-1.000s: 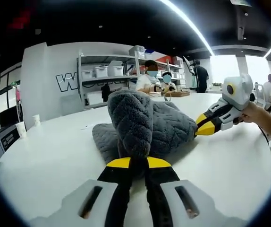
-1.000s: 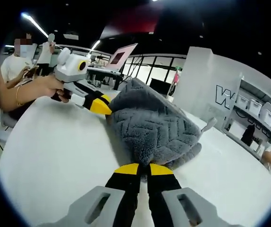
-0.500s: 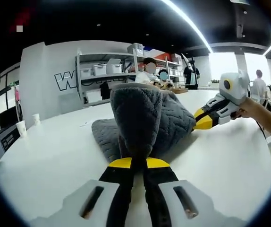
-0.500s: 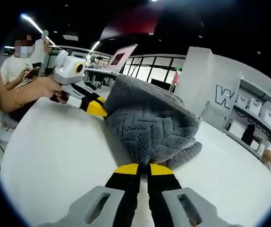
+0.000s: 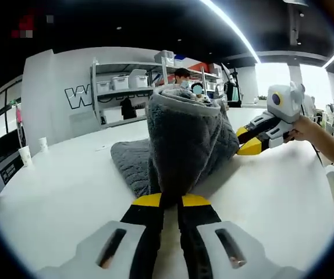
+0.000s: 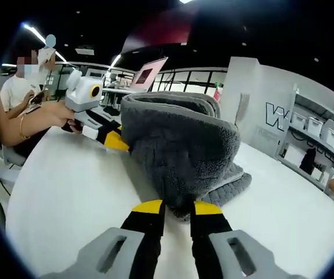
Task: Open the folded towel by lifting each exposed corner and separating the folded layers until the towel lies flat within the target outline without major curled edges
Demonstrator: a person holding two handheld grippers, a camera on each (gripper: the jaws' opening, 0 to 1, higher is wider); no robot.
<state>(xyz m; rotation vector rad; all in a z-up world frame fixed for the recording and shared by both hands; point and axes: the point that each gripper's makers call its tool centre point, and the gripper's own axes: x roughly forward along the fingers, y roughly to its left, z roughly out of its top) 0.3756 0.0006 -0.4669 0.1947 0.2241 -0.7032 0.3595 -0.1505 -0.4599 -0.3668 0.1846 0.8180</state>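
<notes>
A thick grey towel (image 5: 184, 139) with a zigzag weave lies folded on the white table (image 5: 56, 186). My left gripper (image 5: 171, 201) is shut on one corner of it and holds that layer raised above the rest. In the right gripper view the same towel (image 6: 178, 145) rises as a tall fold, with my right gripper (image 6: 177, 208) shut on another corner. The right gripper (image 5: 249, 145) also shows in the left gripper view at the towel's right side, held by a hand. The left gripper (image 6: 114, 141) shows in the right gripper view at the towel's left side.
Shelves with white bins (image 5: 120, 87) stand by the back wall, and people sit behind the table. A paper cup (image 5: 25, 157) stands at the table's left edge. A seated person (image 6: 21, 87) is at the left in the right gripper view. An open laptop (image 6: 146, 72) sits beyond.
Both grippers have lifted their towel corners higher; the raised fold now stands taller and steeper in both views. Both stay shut on the cloth.
</notes>
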